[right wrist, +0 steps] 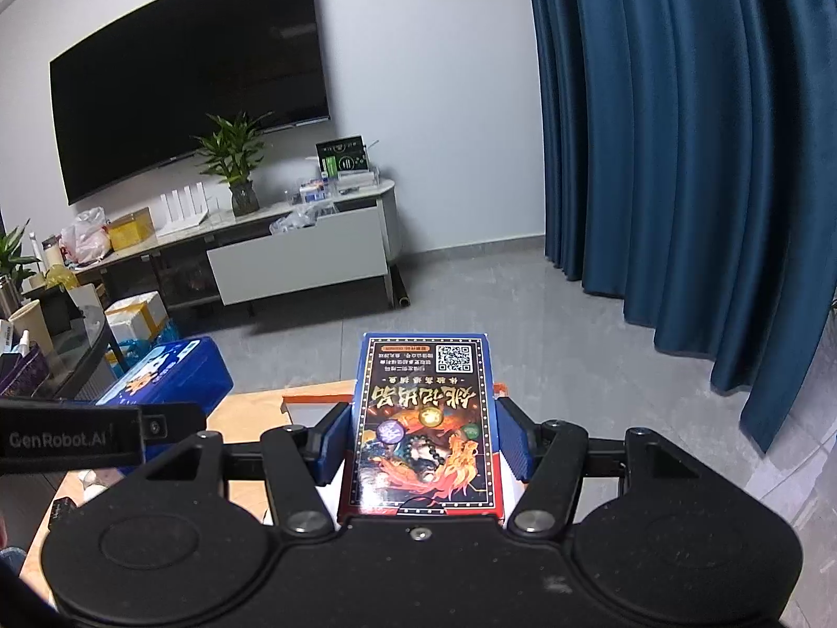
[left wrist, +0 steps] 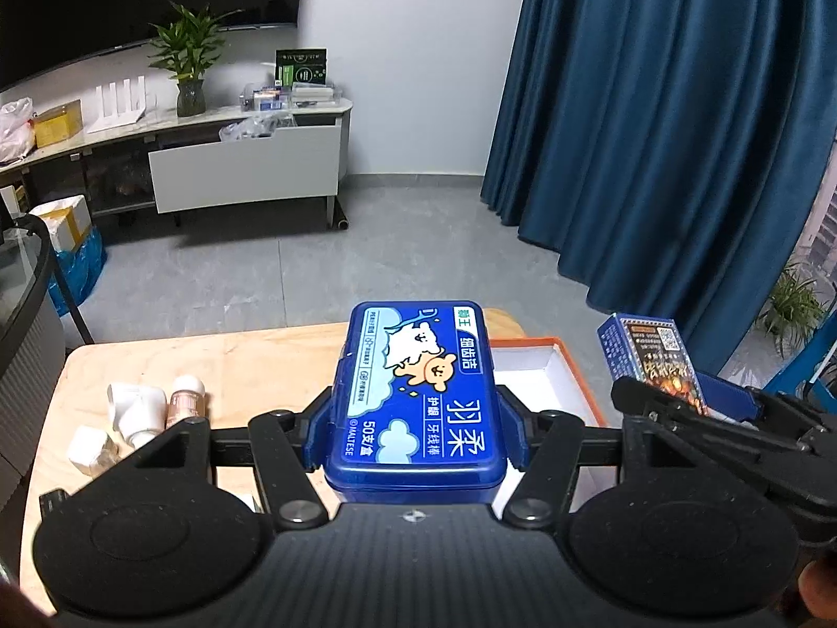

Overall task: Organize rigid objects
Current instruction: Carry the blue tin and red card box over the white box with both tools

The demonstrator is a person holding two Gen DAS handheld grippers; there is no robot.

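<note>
Two grippers were loaded at once, both held above the wooden worktop [left wrist: 251, 361]. At far left, a few small white and pink bottles [left wrist: 157, 408] lay loose on the worktop, untouched.

Left gripper [left wrist: 413, 418]: closed onto the blue floss-pick case [left wrist: 418, 392], pads bearing on its two long sides, the lid facing up. The case looked like hard, glossy plastic; probably light, stiff, somewhat slippery. Side grip at mid-length seemed the sound hold.

Just right of it sat the open orange-rimmed box [left wrist: 544, 366], white inside, apparently empty in the part that showed, and the likely destination.

Right gripper [right wrist: 423, 439]: clamped on the printed card box [right wrist: 423, 418], fingers on its long edges, held over the orange-rimmed box's near corner. Cardboard, judged light; walls could dent under a hard squeeze, so a modest grip along the edges would suit.

Case and card box were both airborne, neither yet placed.
</note>
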